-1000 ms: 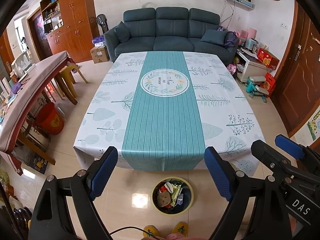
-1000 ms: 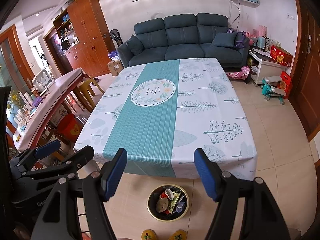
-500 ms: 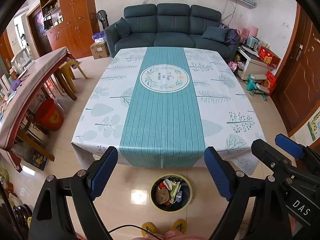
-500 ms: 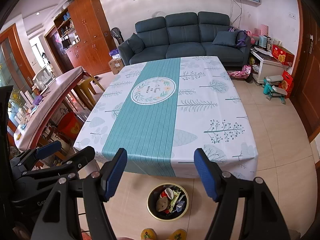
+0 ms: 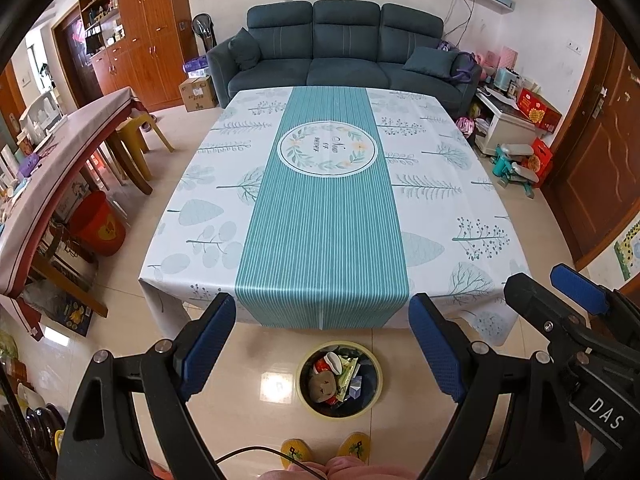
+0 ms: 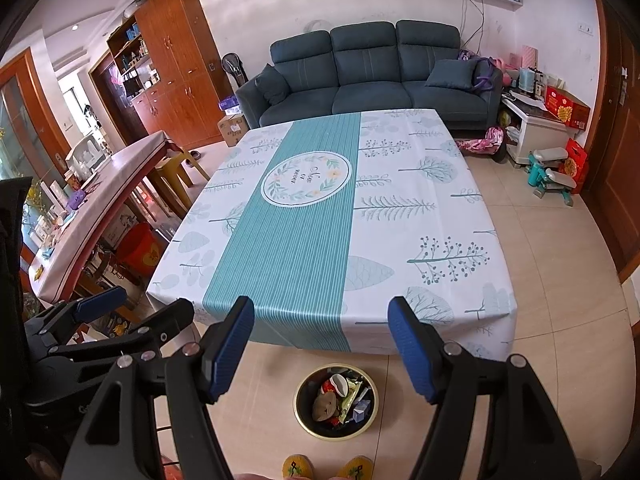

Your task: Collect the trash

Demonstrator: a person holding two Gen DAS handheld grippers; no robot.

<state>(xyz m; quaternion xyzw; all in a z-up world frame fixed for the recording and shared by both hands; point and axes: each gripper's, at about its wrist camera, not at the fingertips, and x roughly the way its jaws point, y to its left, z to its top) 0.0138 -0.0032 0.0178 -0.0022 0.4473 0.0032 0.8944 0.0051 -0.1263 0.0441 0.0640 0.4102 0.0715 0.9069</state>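
A round yellow-rimmed trash bin stands on the floor by the table's near edge, holding wrappers, a brown lump and other scraps. My left gripper hangs above it, open, nothing between its blue pads. My right gripper is open too and empty, held beside the left one; its fingers show at the right edge of the left wrist view. The table wears a white leaf-print cloth with a teal striped runner, and nothing lies on it.
A person's yellow slippers stand just behind the bin. A long side table with clutter and a red bucket are at the left. A blue sofa, a white cabinet and toys sit beyond.
The left wrist view has tipped slightly, so the table and bin sit a little lower in it. Both grippers keep the same opening.
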